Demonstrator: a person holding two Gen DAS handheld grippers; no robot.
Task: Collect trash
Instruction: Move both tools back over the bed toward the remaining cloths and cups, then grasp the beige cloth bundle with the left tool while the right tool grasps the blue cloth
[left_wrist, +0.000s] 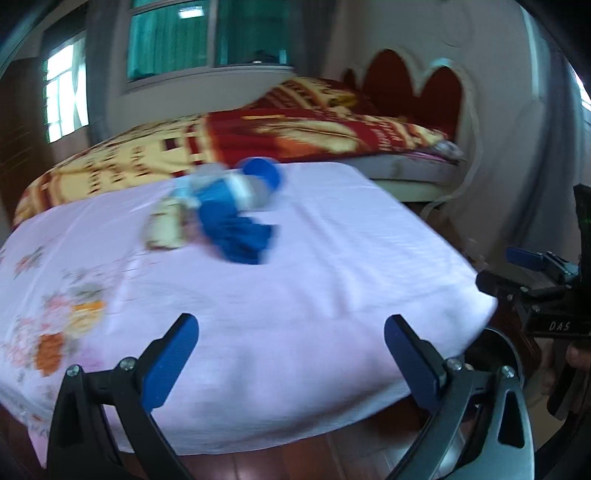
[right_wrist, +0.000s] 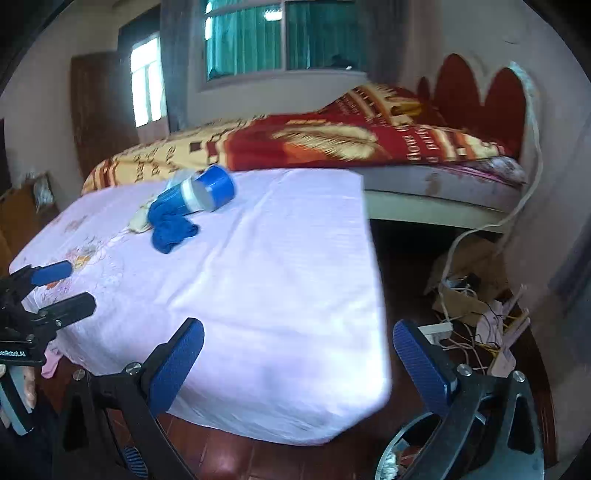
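On the table under a pale pink cloth (left_wrist: 295, 295) lies a small heap of trash, blurred in the left wrist view. It holds a blue cup on its side (left_wrist: 260, 179) (right_wrist: 214, 188), a crumpled blue piece (left_wrist: 238, 232) (right_wrist: 170, 225) and a beige cup-like item (left_wrist: 164, 229) (right_wrist: 138, 221). My left gripper (left_wrist: 291, 362) (right_wrist: 64, 290) is open at the table's near edge, well short of the heap. My right gripper (right_wrist: 299, 363) (left_wrist: 506, 269) is open too, over the table's near right corner, with nothing between its fingers.
Behind the table is a bed with a red and yellow blanket (right_wrist: 314, 144) and a red headboard (right_wrist: 480, 96). Cables, a power strip and cardboard (right_wrist: 469, 306) clutter the wooden floor on the right. A round metal rim (right_wrist: 402, 443) (left_wrist: 495, 350) sits low by the table corner.
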